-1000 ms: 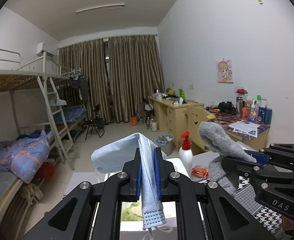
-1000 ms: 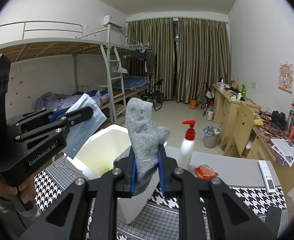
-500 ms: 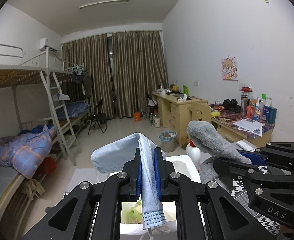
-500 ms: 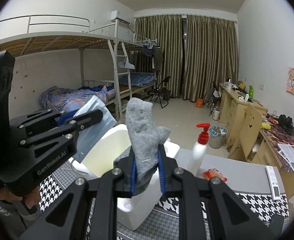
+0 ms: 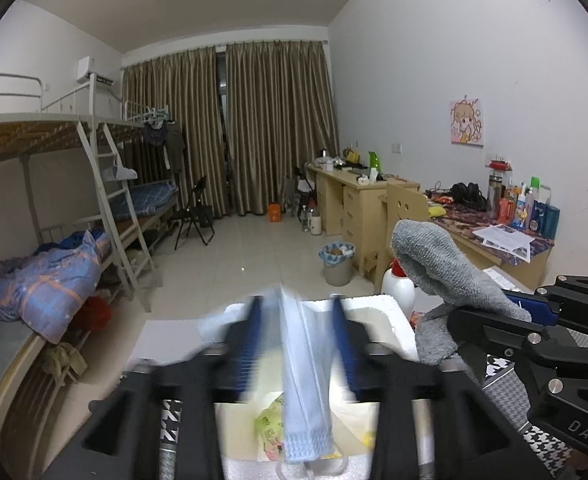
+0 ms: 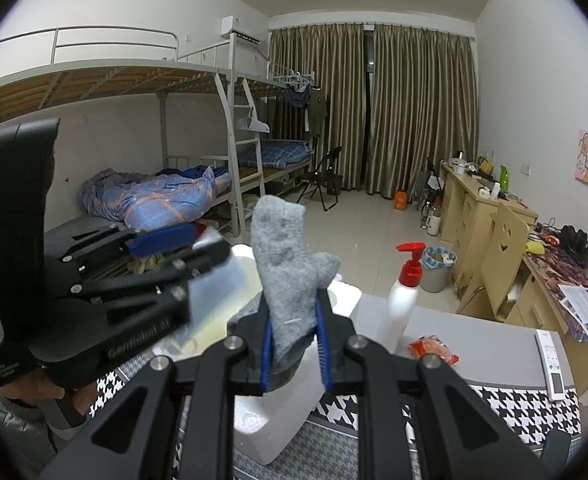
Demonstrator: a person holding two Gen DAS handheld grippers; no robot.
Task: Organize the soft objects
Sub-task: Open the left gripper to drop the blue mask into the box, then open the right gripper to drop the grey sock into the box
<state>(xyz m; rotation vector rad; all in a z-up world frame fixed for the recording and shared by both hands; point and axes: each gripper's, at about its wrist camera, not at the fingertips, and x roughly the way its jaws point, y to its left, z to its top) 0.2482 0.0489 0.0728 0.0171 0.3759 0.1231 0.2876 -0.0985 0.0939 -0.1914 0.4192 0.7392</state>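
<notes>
My left gripper (image 5: 296, 320) is open over the white foam box (image 5: 374, 312); its fingers are blurred and spread apart. The light blue face mask (image 5: 304, 392) hangs loose between them above the box, where a greenish wrapper (image 5: 270, 426) lies. My right gripper (image 6: 293, 336) is shut on the grey sock (image 6: 284, 264), which stands upright above the box's right side (image 6: 278, 420). The sock also shows in the left wrist view (image 5: 438, 264), with the right gripper to its right. The left gripper shows in the right wrist view (image 6: 182, 248), left of the sock.
A white pump bottle with a red top (image 6: 406, 300) and a red snack packet (image 6: 434, 350) stand behind the box on the table with a houndstooth cloth (image 6: 514, 404). A remote (image 6: 552, 364) lies at the far right. Bunk beds stand left, desks right.
My left gripper has opened and released the mask, which now drops between the fingers over the box. Both grippers have moved forward over the box. The right gripper still holds the sock.
</notes>
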